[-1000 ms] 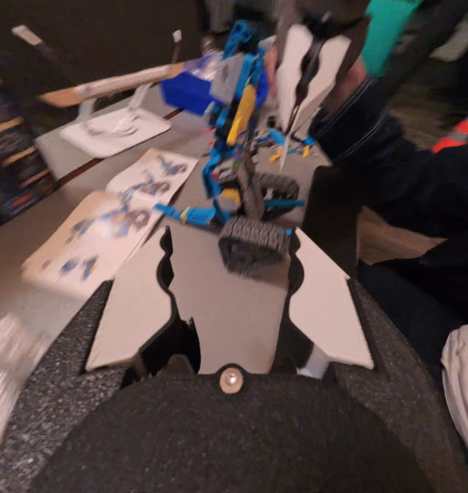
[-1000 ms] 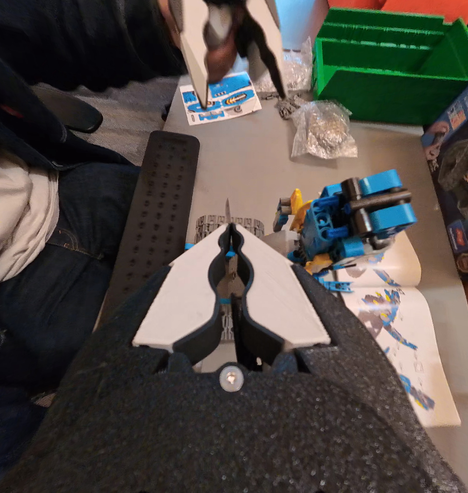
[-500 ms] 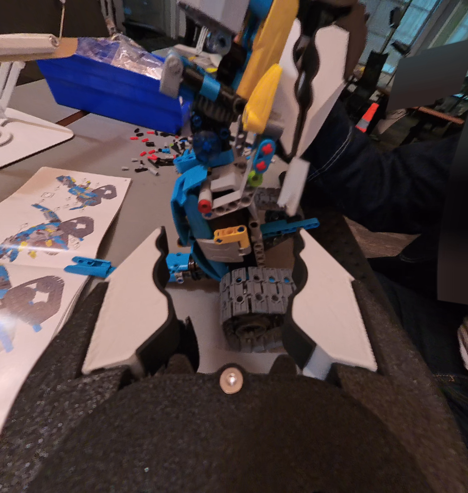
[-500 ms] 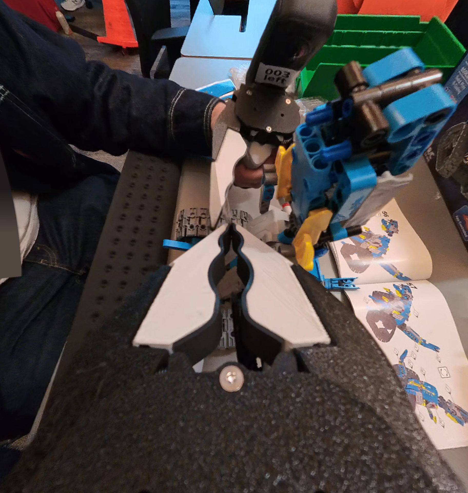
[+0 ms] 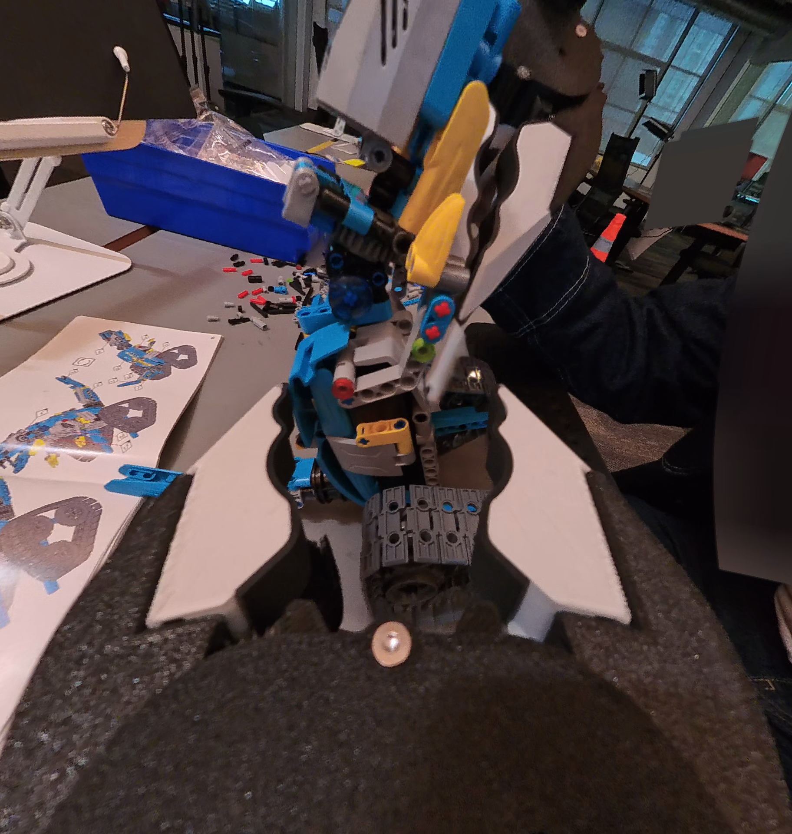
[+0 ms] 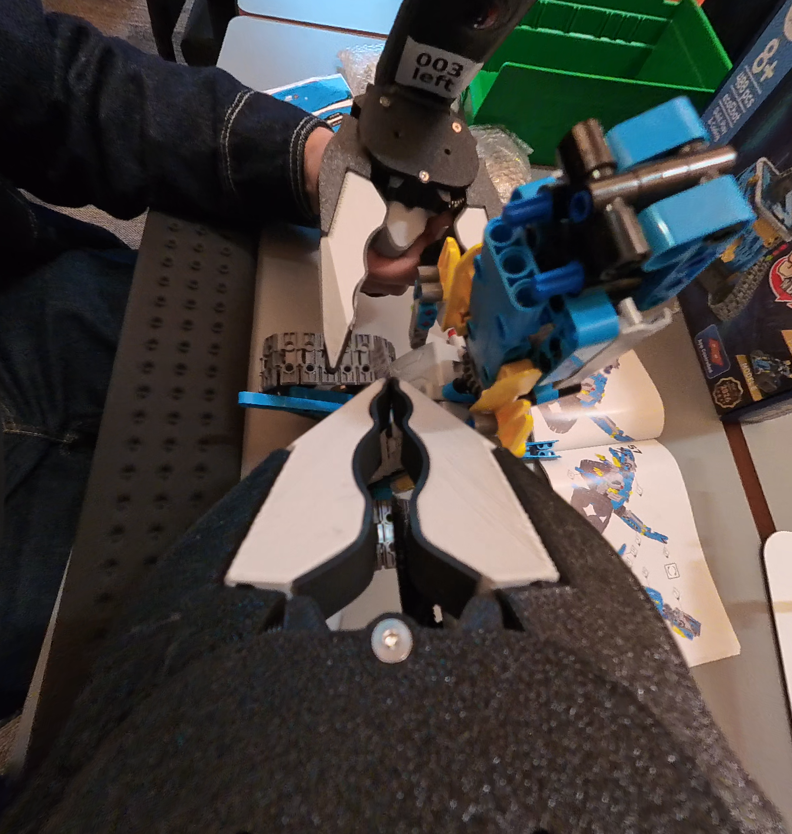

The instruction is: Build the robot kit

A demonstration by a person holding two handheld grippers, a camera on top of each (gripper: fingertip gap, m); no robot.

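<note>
Left gripper [image 5: 389, 397]: my jaws are spread wide, one on each side of the lower part of the brick model [image 5: 376, 406], gripping nothing that I can see.
Left contact: the grey track [image 5: 421, 528] at the model's foot sits between my jaws, close to the right-hand one; I cannot tell whether it touches.
Right gripper [image 6: 389, 383]: my jaws are closed almost tip to tip, pointing down at the model's side. A thin grey part shows in the gap, but I cannot tell whether it is pinched.
Model: upright on the grey table [image 5: 182, 280], blue and yellow, its head leaning toward the right wrist camera.
Beside it: an open instruction booklet [image 5: 92, 406], with a loose blue piece [image 5: 141, 480] at its edge.
Farther off: small scattered pieces [image 5: 268, 298] before a blue bin [image 5: 195, 198], and a white stand [image 5: 47, 266].
Right view extras: a green bin [image 6: 588, 67], a printed box [image 6: 768, 225], a black perforated panel [image 6: 173, 361] along the table edge.
Person: a dark sleeve [image 6: 137, 135] reaches to the left gripper.
</note>
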